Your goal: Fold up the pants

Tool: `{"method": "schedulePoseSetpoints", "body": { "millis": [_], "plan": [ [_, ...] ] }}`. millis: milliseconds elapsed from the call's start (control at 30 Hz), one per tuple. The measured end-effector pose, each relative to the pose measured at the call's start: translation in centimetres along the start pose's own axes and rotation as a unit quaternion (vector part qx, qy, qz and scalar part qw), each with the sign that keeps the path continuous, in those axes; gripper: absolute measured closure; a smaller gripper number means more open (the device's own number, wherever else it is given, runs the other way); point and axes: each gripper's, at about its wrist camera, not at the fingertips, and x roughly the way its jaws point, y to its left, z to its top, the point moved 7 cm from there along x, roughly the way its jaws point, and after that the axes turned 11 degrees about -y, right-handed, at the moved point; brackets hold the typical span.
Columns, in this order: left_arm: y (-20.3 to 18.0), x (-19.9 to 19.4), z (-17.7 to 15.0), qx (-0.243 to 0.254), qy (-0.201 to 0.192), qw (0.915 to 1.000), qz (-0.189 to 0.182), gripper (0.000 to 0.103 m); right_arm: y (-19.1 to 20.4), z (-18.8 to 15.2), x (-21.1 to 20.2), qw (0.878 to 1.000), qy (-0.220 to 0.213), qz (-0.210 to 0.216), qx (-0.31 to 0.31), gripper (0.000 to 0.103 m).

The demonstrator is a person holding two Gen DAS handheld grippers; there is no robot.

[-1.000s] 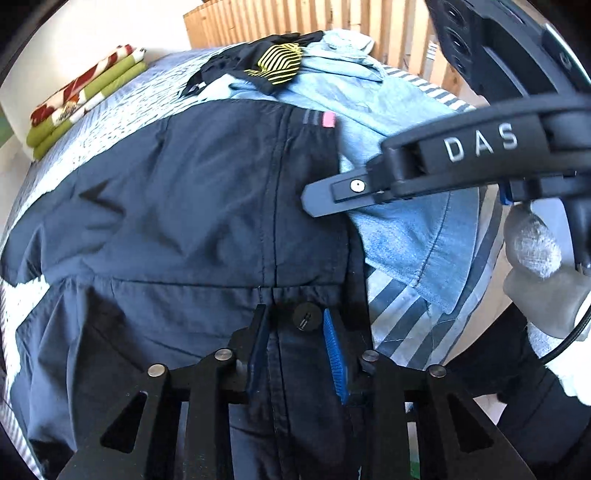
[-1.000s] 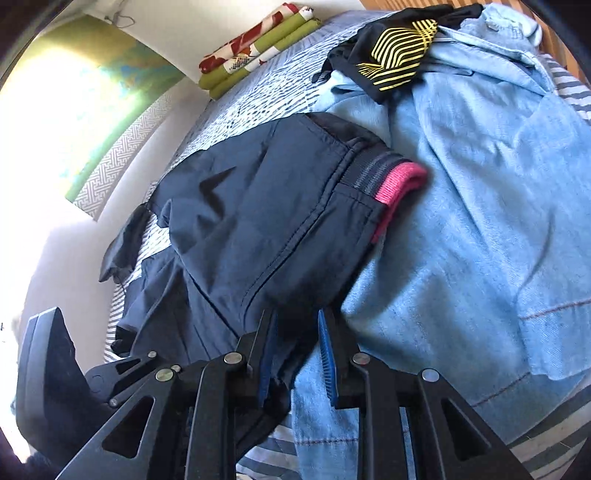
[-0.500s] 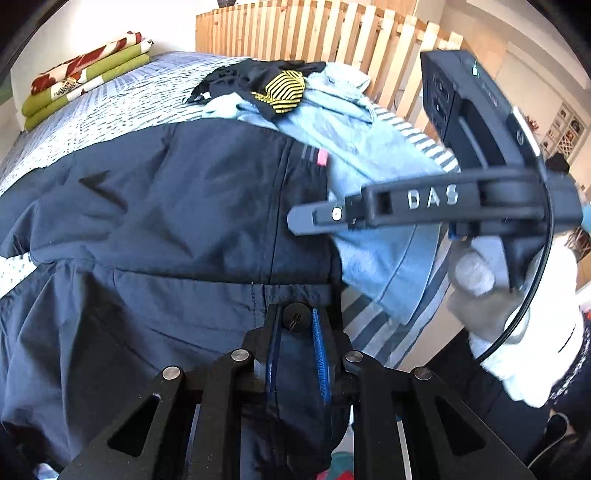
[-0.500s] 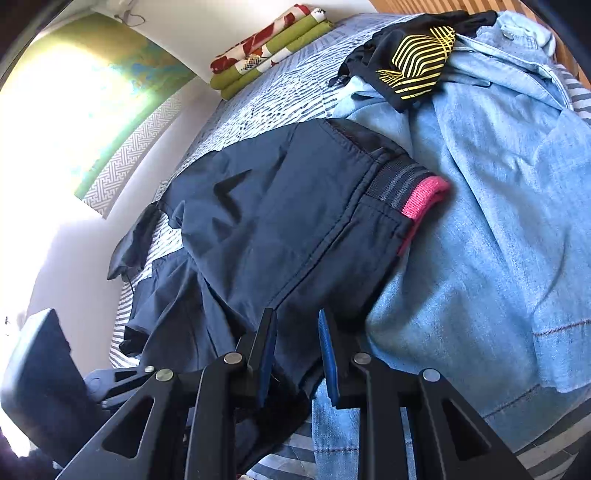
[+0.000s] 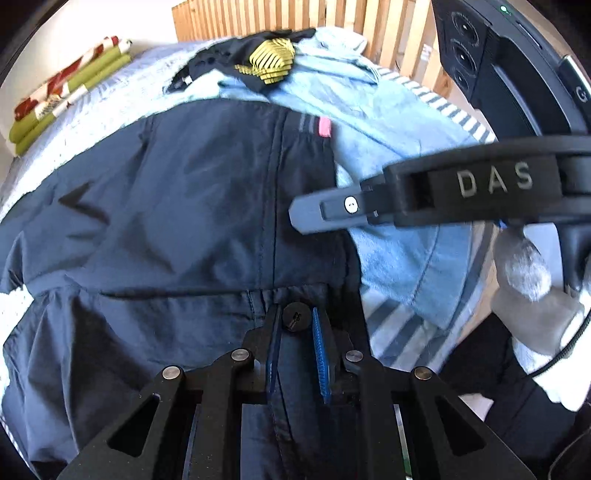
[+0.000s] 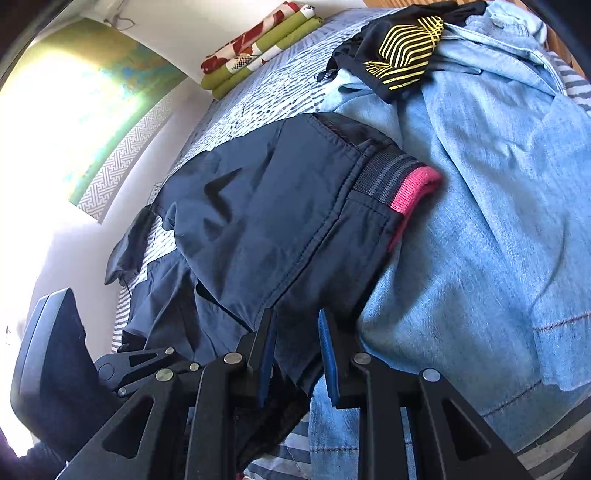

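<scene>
Dark navy pants (image 5: 184,206) lie on the bed, one half laid over the other, with a pink-and-grey cuff (image 5: 324,125) at the far end. My left gripper (image 5: 295,332) is shut on the waistband, and the black button (image 5: 296,316) sits right at its fingertips. Seen from the side in the left wrist view, my right gripper (image 5: 299,218) reaches in over the pants' right edge. In its own view the right gripper (image 6: 295,332) is shut on a hanging fold of the pants (image 6: 277,221). A gloved hand (image 5: 528,288) holds it.
A light blue denim garment (image 6: 498,221) lies under and right of the pants, with a black-and-yellow garment (image 6: 402,48) on it. Folded green and red cloths (image 5: 66,96) sit at the far corner. A wooden slat rail (image 5: 332,18) stands behind. The bed's edge (image 5: 391,325) is close on the right.
My left gripper has gone from open around the button to shut on the waistband. It rose a little, then came back down. The right gripper has kept its hold and barely moved.
</scene>
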Motion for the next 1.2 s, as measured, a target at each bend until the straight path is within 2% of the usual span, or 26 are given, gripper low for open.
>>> {"method": "schedulePoseSetpoints", "body": {
  "millis": [133,367,567,733,867,1067,1200],
  "plan": [
    [0.3,-0.5,-1.1,-0.022,0.01,0.9995,-0.019,0.085,0.2,-0.1,0.0,1.0,-0.001,-0.006,-0.01,0.081],
    [0.0,-1.0,-1.4,-0.013,0.005,0.9998,-0.011,0.085,0.3,-0.1,0.1,1.0,0.0,-0.007,-0.01,0.081],
    [0.3,-1.2,0.0,-0.021,-0.019,0.9995,-0.01,0.086,0.2,0.0,0.0,1.0,-0.003,-0.009,-0.006,0.081],
    [0.3,-0.4,0.8,-0.002,-0.025,0.9997,0.001,0.086,0.2,0.0,-0.1,1.0,-0.002,-0.008,-0.005,0.081],
    [0.5,0.0,1.2,-0.005,-0.024,0.9997,-0.001,0.086,0.2,0.1,-0.1,1.0,-0.002,-0.007,-0.007,0.081],
    [0.9,0.7,1.4,-0.015,-0.018,0.9996,-0.018,0.087,0.3,0.1,0.1,1.0,-0.003,-0.009,-0.004,0.081],
    [1.5,0.6,1.2,-0.057,-0.015,0.9972,-0.047,0.088,0.4,0.1,0.2,1.0,-0.002,-0.009,-0.006,0.081]
  ]
}}
